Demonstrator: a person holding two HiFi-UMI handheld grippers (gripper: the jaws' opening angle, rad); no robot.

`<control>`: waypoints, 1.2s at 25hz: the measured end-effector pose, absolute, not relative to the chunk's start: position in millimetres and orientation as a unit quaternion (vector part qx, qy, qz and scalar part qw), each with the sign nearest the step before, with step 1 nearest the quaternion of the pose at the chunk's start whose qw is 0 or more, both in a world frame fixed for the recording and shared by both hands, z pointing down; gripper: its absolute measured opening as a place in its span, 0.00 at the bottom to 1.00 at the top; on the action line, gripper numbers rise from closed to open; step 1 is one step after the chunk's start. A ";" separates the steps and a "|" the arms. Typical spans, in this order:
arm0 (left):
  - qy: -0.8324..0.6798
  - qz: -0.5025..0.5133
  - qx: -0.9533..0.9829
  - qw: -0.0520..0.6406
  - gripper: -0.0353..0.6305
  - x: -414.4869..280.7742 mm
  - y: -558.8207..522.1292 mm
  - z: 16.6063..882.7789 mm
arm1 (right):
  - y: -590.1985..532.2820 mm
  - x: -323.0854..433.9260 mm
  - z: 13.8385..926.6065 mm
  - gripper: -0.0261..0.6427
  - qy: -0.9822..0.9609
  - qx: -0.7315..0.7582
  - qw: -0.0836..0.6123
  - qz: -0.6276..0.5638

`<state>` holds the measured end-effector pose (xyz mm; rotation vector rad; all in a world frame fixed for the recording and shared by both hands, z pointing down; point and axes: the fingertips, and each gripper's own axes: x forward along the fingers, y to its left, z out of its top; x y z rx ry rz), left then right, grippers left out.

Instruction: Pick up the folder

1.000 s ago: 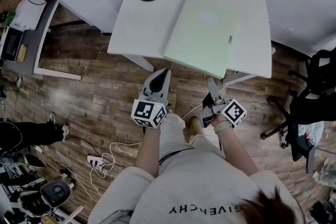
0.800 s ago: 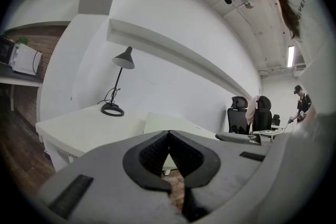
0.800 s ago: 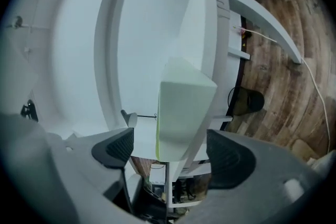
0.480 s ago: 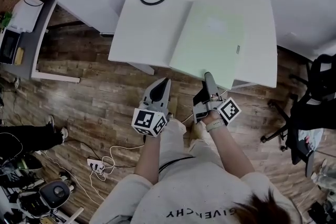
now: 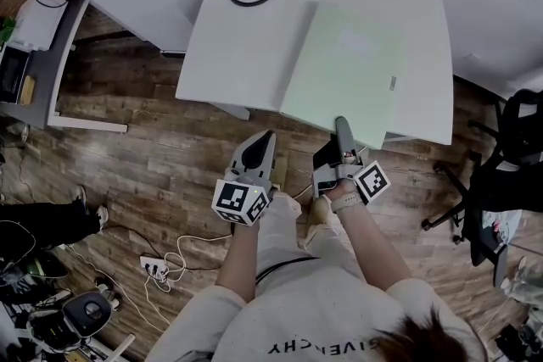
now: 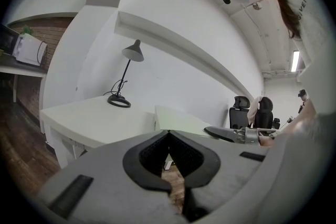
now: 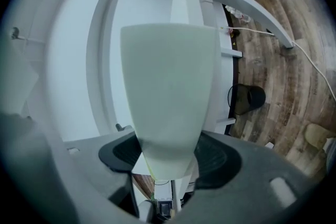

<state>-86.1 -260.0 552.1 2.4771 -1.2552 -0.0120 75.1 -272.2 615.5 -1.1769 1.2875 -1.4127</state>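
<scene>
Folder (image 5: 344, 68) flat on white tabletop (image 5: 229, 47), near edge jutting past front rim. Right tongs (image 5: 342, 128) at that edge, jaws just been closing, folder between them, pads look pressed on both faces. Left tongs (image 5: 265, 138) pressed together, empty, hanging off tabletop's front.

Risks, as judged:
- grip at one end only, so broad folder may droop, pivot, slide out
- shallow bite, so pads may skid off
- cover alone caught, so folder may fan open

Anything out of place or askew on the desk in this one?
The pale green folder lies slightly askew on the white desk, its near corner jutting past the front edge. Nothing looks spilled or damaged.
</scene>
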 end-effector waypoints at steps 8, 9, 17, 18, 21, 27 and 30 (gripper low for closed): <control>-0.444 -0.006 0.876 0.187 0.05 -87.7 -259.4 555.9 | -258.8 81.6 613.0 0.48 0.523 -0.477 0.438 -0.554; -0.443 -0.007 0.877 0.187 0.05 -87.3 -259.5 556.0 | -258.3 82.0 612.3 0.48 0.526 -0.476 0.440 -0.551; -0.442 -0.009 0.876 0.193 0.05 -85.4 -256.2 557.7 | -271.2 82.4 611.0 0.56 0.522 -0.475 0.448 -0.548; -0.442 -0.008 0.876 0.193 0.05 -85.2 -255.1 558.5 | -272.5 82.7 611.1 0.56 0.521 -0.474 0.450 -0.548; -0.443 -0.006 0.875 0.195 0.05 -85.7 -251.2 561.1 | -273.3 82.9 613.5 0.56 0.519 -0.473 0.452 -0.550; -0.445 -0.005 0.874 0.196 0.05 -89.0 -250.4 561.1 | -276.3 84.4 617.3 0.53 0.524 -0.471 0.439 -0.558; -0.447 -0.008 0.872 0.197 0.05 -92.9 -250.2 558.8 | -274.3 82.0 614.1 0.48 0.531 -0.469 0.430 -0.560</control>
